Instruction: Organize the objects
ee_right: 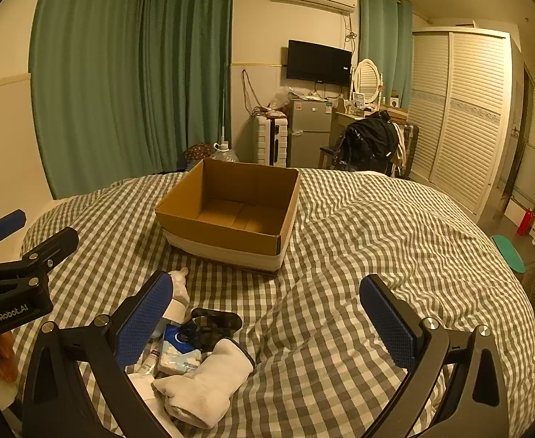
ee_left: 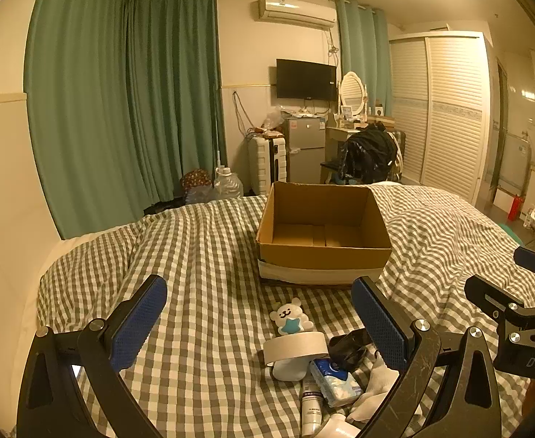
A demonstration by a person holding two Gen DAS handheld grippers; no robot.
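On the grey-and-white checked bedspread (ee_right: 358, 226) stands an open brown cardboard box with a pale band round its base (ee_right: 231, 215), and nothing shows inside it. Just in front of the box, on the near side, lies a small heap of things: a white bear-shaped figure with a blue star on its chest (ee_left: 291, 315), a wide roll of pale tape (ee_left: 296, 345) touching the bear's lower end, a blue-and-white tissue packet (ee_left: 334, 381), a white tube with dark print (ee_left: 311, 408), a dark pair of sunglasses (ee_right: 212, 323) and a folded white sock (ee_right: 209, 379). The sock lies nearest the cameras, farthest from the box. The left gripper (ee_left: 260, 321) hangs above the heap, its blue-padded jaws spread wide and holding nothing. The right gripper (ee_right: 267, 317) is likewise spread wide and empty, to the right of the heap, over bare bedspread short of the box.
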